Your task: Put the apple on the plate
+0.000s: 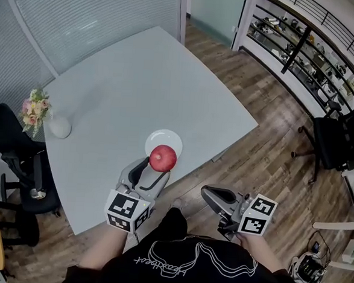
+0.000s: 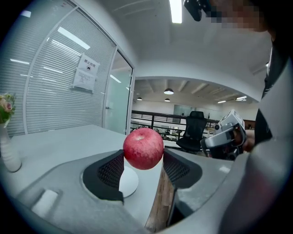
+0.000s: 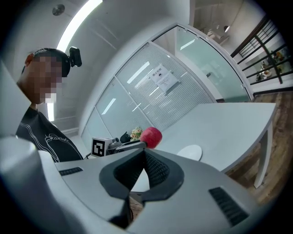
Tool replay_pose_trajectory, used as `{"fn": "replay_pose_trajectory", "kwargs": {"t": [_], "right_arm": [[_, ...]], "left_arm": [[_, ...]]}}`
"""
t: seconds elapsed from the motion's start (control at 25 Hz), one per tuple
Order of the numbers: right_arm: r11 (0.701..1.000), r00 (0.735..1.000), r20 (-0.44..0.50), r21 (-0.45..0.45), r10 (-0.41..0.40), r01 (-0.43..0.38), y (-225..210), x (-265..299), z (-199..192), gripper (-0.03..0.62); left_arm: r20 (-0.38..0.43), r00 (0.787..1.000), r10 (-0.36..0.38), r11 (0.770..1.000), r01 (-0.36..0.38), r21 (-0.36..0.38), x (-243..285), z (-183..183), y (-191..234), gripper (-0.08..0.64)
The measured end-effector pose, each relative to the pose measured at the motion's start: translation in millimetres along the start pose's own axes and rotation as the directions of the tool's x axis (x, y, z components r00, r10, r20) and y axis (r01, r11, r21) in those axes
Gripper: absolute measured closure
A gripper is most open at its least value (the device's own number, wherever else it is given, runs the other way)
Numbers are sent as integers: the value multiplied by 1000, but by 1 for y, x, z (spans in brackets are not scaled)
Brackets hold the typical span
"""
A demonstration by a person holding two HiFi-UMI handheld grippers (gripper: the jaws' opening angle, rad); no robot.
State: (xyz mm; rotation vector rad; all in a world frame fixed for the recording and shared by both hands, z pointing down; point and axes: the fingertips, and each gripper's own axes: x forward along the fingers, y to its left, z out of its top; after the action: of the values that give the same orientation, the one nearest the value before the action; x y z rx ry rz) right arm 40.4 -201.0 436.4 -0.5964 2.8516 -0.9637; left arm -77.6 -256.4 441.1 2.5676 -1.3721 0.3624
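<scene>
My left gripper point(image 1: 156, 166) is shut on a red apple point(image 1: 162, 158), which hangs just over the near rim of a small white plate point(image 1: 164, 139) on the grey table point(image 1: 120, 91). In the left gripper view the apple point(image 2: 143, 148) sits between the two black pads, with the plate point(image 2: 129, 181) below and a little beyond it. My right gripper point(image 1: 205, 194) hovers off the table's near edge over the wooden floor, shut, with nothing in it. From the right gripper view its jaws meet at the tips point(image 3: 144, 154); the apple point(image 3: 151, 136) and the plate point(image 3: 190, 152) lie ahead.
A white vase with flowers point(image 1: 37, 113) stands at the table's left edge. Black office chairs are at the left point(image 1: 19, 157) and far right point(image 1: 337, 140). Glass walls with blinds lie behind the table, and shelving point(image 1: 304, 50) runs along the right.
</scene>
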Motion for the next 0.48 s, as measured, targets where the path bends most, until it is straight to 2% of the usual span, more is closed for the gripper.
{"fn": "replay_pose_trajectory", "kwargs": {"t": [0.12, 0.28, 0.48], "right_arm": [[1000, 1000, -1, 11, -8, 8, -9, 0, 2, 583], [999, 1000, -8, 26, -21, 21, -23, 3, 3, 583], [998, 999, -17, 47, -35, 36, -37, 7, 0, 583]], "left_arm": [[-18, 1000, 24, 1000, -24, 20, 14, -7, 11, 288], [-39, 997, 69, 994, -65, 89, 32, -20, 26, 288], [-84, 993, 85, 992, -76, 97, 53, -43, 43, 288]]}}
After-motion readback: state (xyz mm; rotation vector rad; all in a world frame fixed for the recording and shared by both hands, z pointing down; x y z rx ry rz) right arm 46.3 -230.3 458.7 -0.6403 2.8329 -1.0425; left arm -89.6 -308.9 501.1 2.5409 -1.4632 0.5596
